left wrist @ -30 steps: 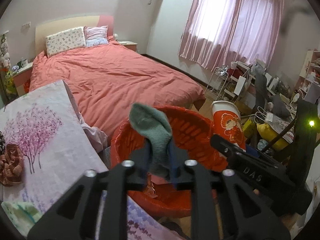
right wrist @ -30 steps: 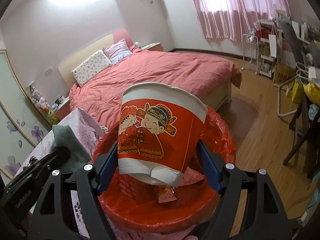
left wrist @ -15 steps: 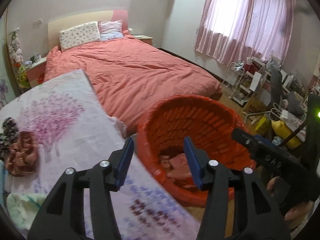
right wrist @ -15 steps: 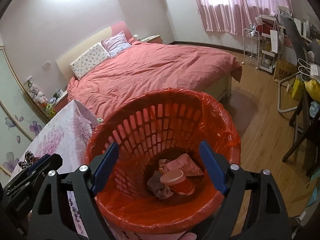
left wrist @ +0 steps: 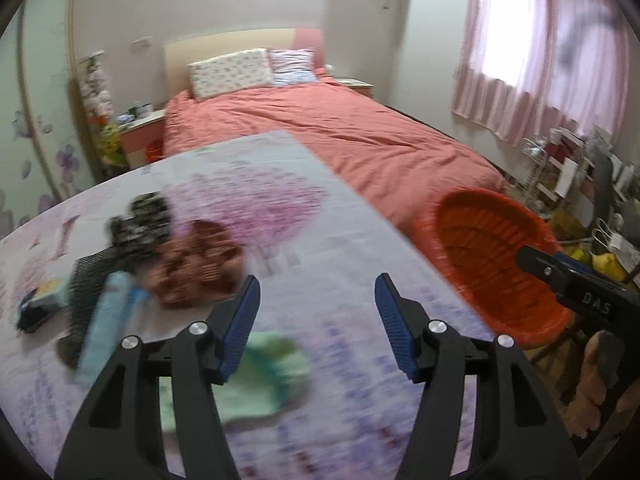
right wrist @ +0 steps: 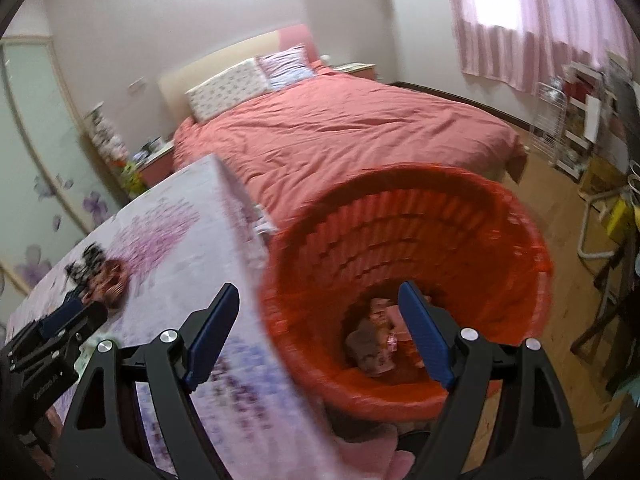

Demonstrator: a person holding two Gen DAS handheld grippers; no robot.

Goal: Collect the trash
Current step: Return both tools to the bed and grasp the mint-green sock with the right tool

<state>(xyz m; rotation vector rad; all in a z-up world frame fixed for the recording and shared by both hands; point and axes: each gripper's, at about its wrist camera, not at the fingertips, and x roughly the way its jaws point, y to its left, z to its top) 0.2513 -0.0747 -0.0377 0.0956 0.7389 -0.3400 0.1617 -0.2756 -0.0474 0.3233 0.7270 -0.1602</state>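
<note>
Both pairs of jaws stand wide apart and hold nothing. Your left gripper (left wrist: pixel 318 304) hangs over the flowered table cloth (left wrist: pixel 280 208); your right gripper (right wrist: pixel 320 320) straddles the table's edge and the near rim of the red basket (right wrist: pixel 520 236).

Nearest your left fingers lies a soft green cloth (left wrist: pixel 264 376), blurred, just under the left-hand blade. It looks light and limp, so pinch a raised fold in its middle, not a flat edge. Beyond it to the left lie a pale blue tube (left wrist: pixel 106 320), likely stiff and a bit slick, best taken across its middle, then a brown crumpled bundle (left wrist: pixel 192 264) and a dark patterned one (left wrist: pixel 140 220), both soft by the look of them.

In the basket, which stands beside the table on the bed's side, rubbish (right wrist: pixel 372 344) lies at the bottom. Farther off is the pink bed (left wrist: pixel 340 140).

A second ago your left jaws pinched a green sock and your right held a red paper cup over the basket; half a second ago both were already released, and your left has since swung from the basket to the table.
</note>
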